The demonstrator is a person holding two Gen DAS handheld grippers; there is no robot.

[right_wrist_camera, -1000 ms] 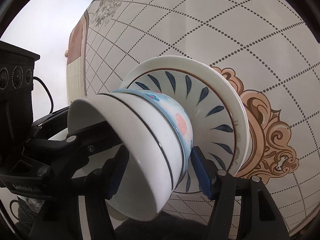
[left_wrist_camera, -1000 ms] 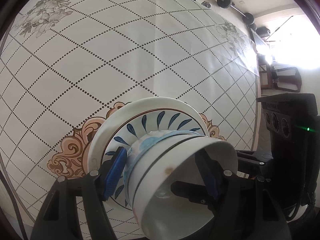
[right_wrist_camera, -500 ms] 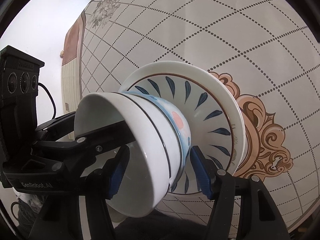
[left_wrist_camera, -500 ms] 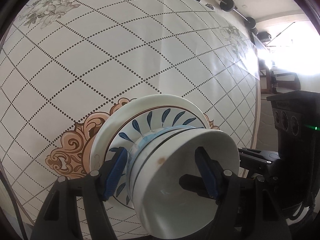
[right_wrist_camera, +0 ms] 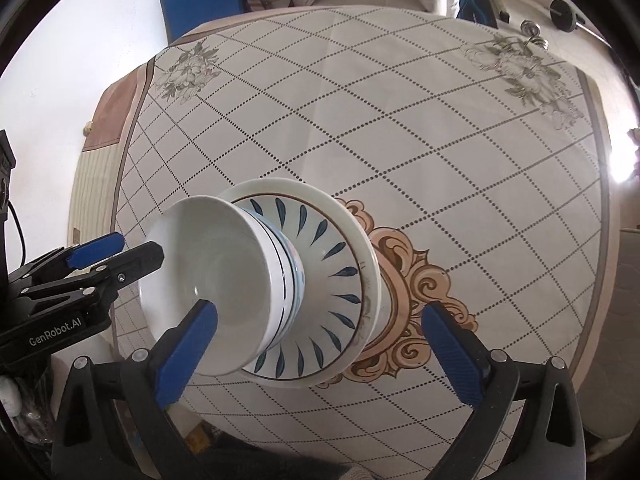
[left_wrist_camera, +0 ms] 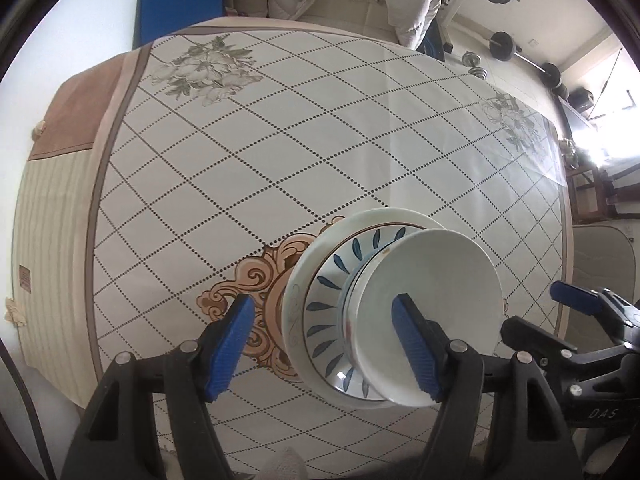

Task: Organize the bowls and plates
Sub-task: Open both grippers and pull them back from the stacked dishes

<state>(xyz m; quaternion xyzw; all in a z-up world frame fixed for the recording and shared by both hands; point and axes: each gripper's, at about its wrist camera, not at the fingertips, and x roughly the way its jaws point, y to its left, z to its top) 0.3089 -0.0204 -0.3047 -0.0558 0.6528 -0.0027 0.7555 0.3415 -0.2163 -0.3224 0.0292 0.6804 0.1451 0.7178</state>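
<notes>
Currently both grippers hang above the worktop, clear of the dishes. My left gripper has its jaws spread wide and holds nothing; its blue pads sit on either side of the stack in view, not touching it. My right gripper is likewise spread wide and empty.

Stack position: near the middle of the worktop, over the tan scroll ornament printed on the cloth. Bottom: white plate. On it: shallow plate with blue leaf strokes. On that: nested bowls, the top one plain white, beneath it a bowl with a thin dark line, and lowest a pale blue rim showing.

Legible writing: "GenRobot.AI" on the left gripper body, seen from the right wrist; "DAS" on the right gripper body, seen from the left wrist, remainder cut off.

Cloth: dotted diamond grid with grey flower prints at the corners.
</notes>
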